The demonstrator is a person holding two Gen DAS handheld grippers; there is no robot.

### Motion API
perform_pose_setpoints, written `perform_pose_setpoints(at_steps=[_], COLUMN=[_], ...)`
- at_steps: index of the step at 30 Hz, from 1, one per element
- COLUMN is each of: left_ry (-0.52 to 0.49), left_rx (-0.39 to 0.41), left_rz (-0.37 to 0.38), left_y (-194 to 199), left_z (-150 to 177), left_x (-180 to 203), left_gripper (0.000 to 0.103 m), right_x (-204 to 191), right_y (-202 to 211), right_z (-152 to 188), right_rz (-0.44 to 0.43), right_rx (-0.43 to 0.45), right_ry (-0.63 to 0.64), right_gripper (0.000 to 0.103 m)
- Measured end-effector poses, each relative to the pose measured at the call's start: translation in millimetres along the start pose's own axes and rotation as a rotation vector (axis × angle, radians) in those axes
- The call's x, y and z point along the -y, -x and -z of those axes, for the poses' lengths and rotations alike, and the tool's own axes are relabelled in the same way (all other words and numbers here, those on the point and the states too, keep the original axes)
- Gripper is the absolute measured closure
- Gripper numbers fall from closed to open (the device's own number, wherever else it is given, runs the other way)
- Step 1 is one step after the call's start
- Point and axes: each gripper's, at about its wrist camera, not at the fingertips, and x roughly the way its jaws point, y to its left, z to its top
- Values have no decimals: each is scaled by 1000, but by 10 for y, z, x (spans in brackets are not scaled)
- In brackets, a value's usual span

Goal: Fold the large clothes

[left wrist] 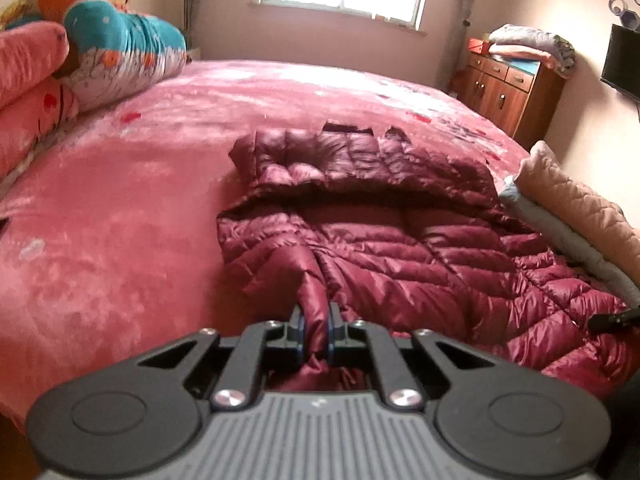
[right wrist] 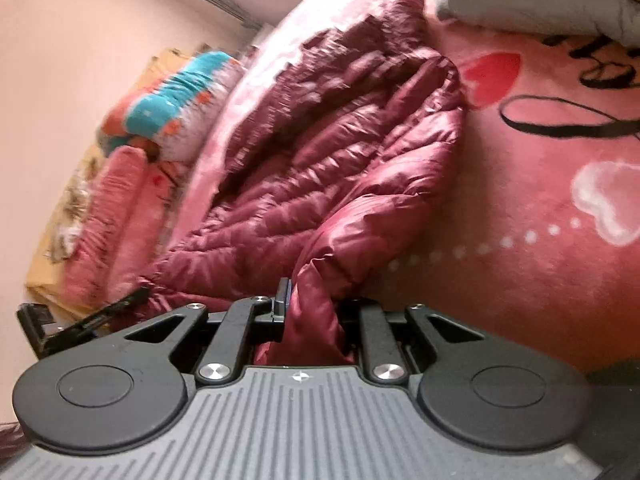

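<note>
On the bed, centre of both frames: a maroon quilted down jacket [left wrist: 360, 232] lies spread on a pink plush bedspread [left wrist: 120, 220].
Jacket position: hood toward the upper middle of the left wrist view, body running to the lower right; in the right wrist view it stretches from the centre up toward the top middle.
Left gripper [left wrist: 316, 326]: jaws narrow, pinching a raised fold of the jacket's near edge at lower centre.
Right gripper [right wrist: 310, 300]: jaws narrow, clamped on a bunched fold of the jacket at lower centre.
Upper left of the frame: rolled quilts [left wrist: 120, 48] in teal, white and pink.
Right edge: folded beige and grey blankets [left wrist: 580, 216] just beside the jacket.
Upper right: a wooden cabinet [left wrist: 508, 92] with folded cloth on top.
</note>
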Motion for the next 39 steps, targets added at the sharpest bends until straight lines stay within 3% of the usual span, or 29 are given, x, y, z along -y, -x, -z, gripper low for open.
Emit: perform_pose_setpoints(at_steps=[7,11,18,19,25,28,30,37,39], left_ry=[41,32,11,20,23,27,29,35,69], left_rx=[-114,-163,-226,-237,-289,-306,-314,-283,-260], left_rz=[35,30,-13,-15,-35,-34,-25,25,49], left_y=[-249,-368,-546,-582,-770,-842,-872,-806,-734], left_z=[155,233,316,323,361,377,382,341,303], left_x=[-70,-102,-200,-221,-242,-221,-198,-153,-172], left_gripper=[95,91,55,49,31,31,36,83,88], right_x=[32,40,-9,-12,-28,-82,-105,-156,-141], right_y=[-183,-253,-475,-508,-591,-581,-568,-478,-415], right_z=[-9,-14,-34,-39,-26,-12,-3,-15,-36], right_rz=[93,114,162,170,194,195,193,167,138], right_rx=[-82,-121,-175,-182,-203,-188,-180,-150,-128], right_ry=[-19,-32,-20,-18,-12,7,17,47,42], right_gripper=[80,53,33,32,33,39,50,67,74])
